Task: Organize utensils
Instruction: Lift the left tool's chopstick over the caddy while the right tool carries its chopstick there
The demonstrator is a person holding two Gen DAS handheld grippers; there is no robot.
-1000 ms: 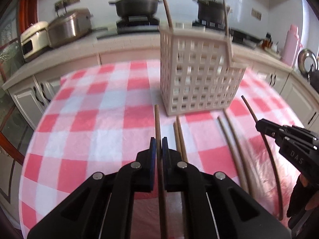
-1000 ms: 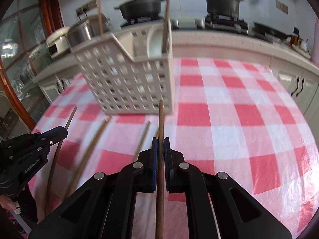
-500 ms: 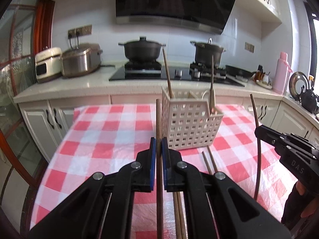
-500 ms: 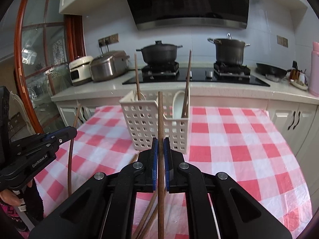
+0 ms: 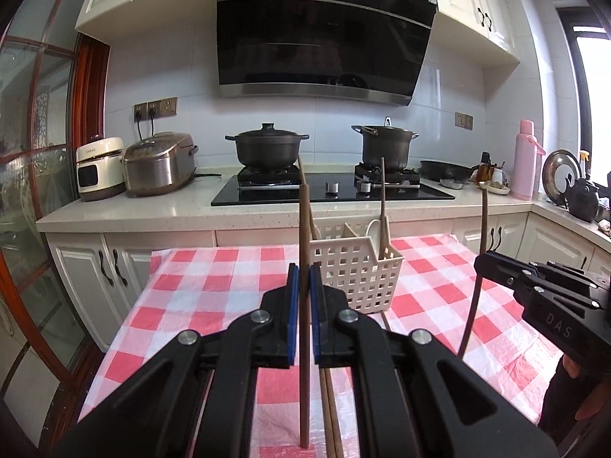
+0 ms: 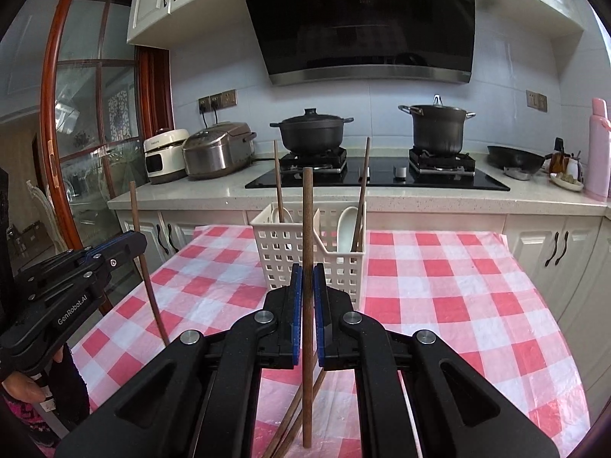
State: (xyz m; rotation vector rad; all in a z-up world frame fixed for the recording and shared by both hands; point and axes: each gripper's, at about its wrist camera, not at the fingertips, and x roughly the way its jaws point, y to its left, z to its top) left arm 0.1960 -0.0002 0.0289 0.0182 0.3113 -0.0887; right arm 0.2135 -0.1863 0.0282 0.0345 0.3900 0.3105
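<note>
My left gripper (image 5: pixel 304 278) is shut on a brown chopstick (image 5: pixel 303 225) that stands upright between its blue pads, held above the checked table. My right gripper (image 6: pixel 307 282) is shut on a second upright chopstick (image 6: pixel 307 225). Each gripper shows in the other's view, the right gripper (image 5: pixel 482 263) with its stick (image 5: pixel 483 225) and the left gripper (image 6: pixel 139 242) with its stick (image 6: pixel 134 210). Ahead on the table stands the white lattice basket (image 5: pixel 355 271) (image 6: pixel 284 246), holding a white spoon (image 6: pixel 348 227) and two chopsticks (image 6: pixel 278 179). More chopsticks (image 5: pixel 329 404) (image 6: pixel 292 416) lie on the cloth below the grippers.
The red-and-white checked tablecloth (image 6: pixel 439 290) ends at a white cabinet front behind it. The counter carries two black pots (image 5: pixel 267 149), two rice cookers (image 5: pixel 158 164) and a pink flask (image 5: pixel 525 160). A person's hand (image 6: pixel 23 385) holds the left gripper's grip.
Both grippers have risen with their chopsticks and tipped up toward level. The basket now sits lower and farther off in both views, and the counter and hood have come into sight.
</note>
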